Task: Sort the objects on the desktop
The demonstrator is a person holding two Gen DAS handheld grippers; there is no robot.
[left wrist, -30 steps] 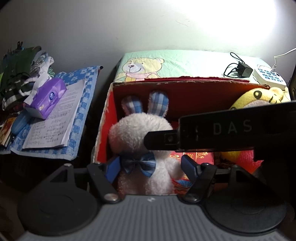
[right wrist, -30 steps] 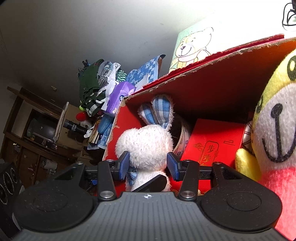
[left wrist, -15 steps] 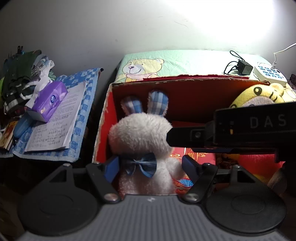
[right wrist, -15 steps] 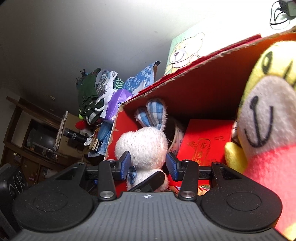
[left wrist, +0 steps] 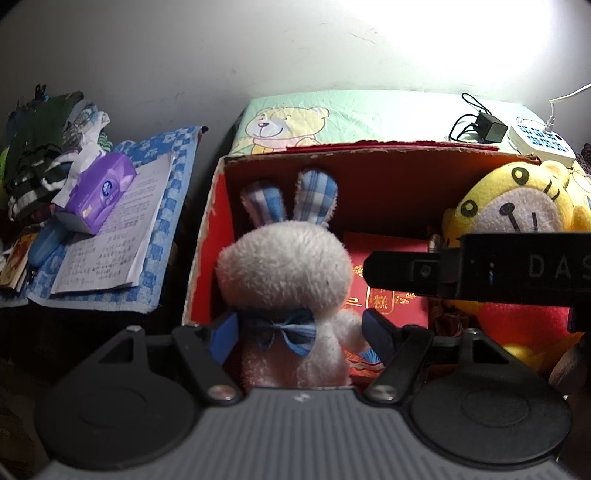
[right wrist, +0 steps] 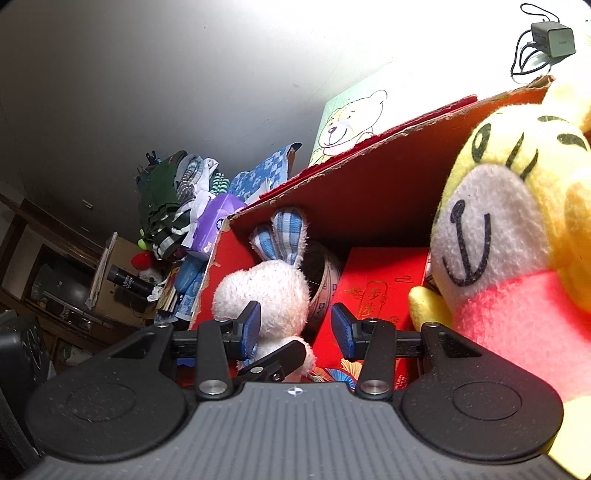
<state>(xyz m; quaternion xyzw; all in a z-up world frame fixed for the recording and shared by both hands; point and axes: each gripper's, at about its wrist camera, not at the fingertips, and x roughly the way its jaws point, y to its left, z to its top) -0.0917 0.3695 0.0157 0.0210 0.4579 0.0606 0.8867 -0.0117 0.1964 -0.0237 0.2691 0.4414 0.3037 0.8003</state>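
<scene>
Fluffy plush rabbit (left wrist: 284, 266), cardboard box (left wrist: 388, 177)

A plain grey wall (left wrist: 184, 55) rises behind, washed by bright light (left wrist: 461, 33) at upper right. Dark wooden shelving (right wrist: 44, 266) stands in the dim left corner.

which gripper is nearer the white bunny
Left. The left gripper has its fingers on either side of the bunny at its bow tie. The right gripper sits off to the bunny's side, near the yellow plush, fingers empty.
</scene>
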